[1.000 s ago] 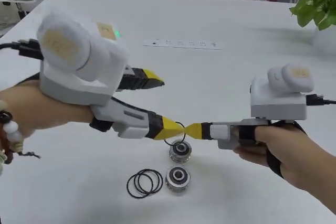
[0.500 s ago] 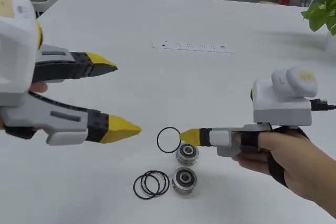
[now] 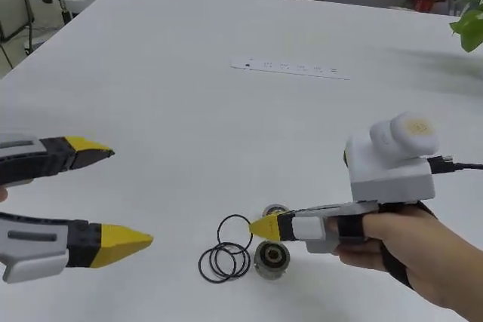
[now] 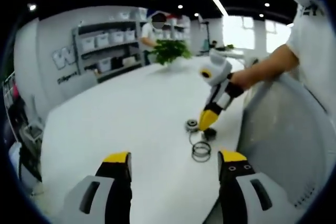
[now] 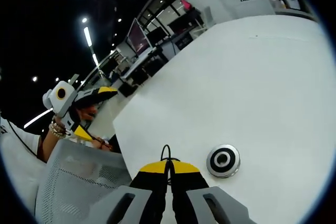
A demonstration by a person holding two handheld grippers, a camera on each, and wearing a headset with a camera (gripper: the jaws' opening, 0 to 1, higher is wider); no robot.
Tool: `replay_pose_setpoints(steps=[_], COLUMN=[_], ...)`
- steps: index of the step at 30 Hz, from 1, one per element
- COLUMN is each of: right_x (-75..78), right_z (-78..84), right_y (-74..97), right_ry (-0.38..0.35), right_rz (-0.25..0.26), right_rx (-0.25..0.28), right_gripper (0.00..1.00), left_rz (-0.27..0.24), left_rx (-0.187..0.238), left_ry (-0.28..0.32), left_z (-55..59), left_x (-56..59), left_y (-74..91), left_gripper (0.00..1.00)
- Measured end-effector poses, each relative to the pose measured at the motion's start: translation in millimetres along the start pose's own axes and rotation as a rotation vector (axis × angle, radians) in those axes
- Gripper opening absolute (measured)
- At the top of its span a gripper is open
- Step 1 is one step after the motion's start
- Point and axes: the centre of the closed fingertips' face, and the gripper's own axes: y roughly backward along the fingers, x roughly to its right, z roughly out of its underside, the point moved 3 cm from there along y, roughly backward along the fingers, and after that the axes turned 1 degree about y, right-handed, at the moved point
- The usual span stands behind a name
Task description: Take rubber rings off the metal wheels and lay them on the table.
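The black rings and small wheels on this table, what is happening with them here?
A person holds tongs in each hand. The right tongs are shut on one rubber ring, low over the table beside two metal wheels. More rings lie piled next to the nearer wheel. The left tongs are open and empty, off to the side.
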Motion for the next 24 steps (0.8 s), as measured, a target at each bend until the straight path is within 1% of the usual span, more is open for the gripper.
replay_pose_setpoints(steps=[5, 7, 10, 13, 20, 24], right_x=[0.1, 1.1, 2.5, 2.9, 6.6, 7.7], right_z=[5.1, 7.1, 10.9, 14.4, 14.3, 14.8], right_y=[-2.8, -3.7, -4.9, -6.1, -7.5, -8.8], right_ry=[0.037, 0.062, 0.095, 0.13, 0.211, 0.228], right_rz=[0.004, 0.013, 0.024, 0.037, 0.073, 0.08], right_rx=[-0.038, -0.057, -0.085, -0.108, -0.113, -0.111], right_gripper=[0.0, 0.0, 0.0, 0.0, 0.0, 0.0], left_rz=[-0.006, -0.004, -0.001, 0.001, 0.011, 0.012], left_rx=[-0.001, -0.006, -0.02, -0.022, -0.028, -0.03], left_ry=[0.05, 0.065, 0.071, 0.082, 0.092, 0.095], left_z=[11.3, 15.6, 20.5, 22.4, 26.3, 27.4], left_x=[6.2, 8.0, 10.7, 12.1, 15.7, 16.6], left_y=[-1.2, -3.1, -4.9, -5.7, -7.1, -7.3], left_gripper=[0.67, 0.66, 0.66, 0.66, 0.66, 0.66])
